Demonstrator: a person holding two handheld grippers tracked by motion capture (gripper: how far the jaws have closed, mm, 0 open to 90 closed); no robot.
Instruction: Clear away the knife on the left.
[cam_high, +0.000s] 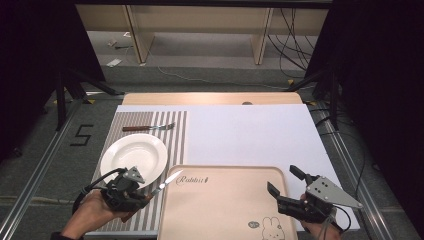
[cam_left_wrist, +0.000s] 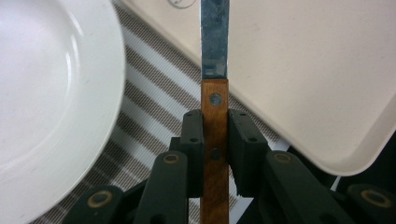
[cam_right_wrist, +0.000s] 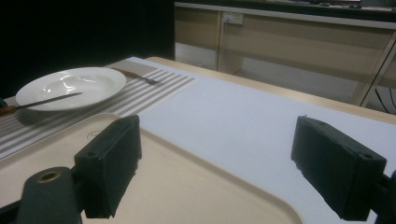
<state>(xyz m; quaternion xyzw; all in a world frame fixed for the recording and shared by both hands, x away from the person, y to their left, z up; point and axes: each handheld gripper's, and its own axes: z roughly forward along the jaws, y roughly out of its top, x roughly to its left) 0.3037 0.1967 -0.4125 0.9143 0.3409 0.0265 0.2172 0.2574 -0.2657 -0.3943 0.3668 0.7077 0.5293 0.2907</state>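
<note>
Beige tray (cam_high: 220, 205) reads "Rabbit"; left tool (cam_high: 150, 192) grips knife (cam_high: 167, 181).

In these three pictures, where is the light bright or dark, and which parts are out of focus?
High view: even light on the white table cover, black surroundings at both sides. Left gripper view: the knife handle is sharp, the blade tip and the plate are soft, with pale glare on the plate. Right gripper view: the right gripper is blurred and dark, and the far background is dim.
</note>
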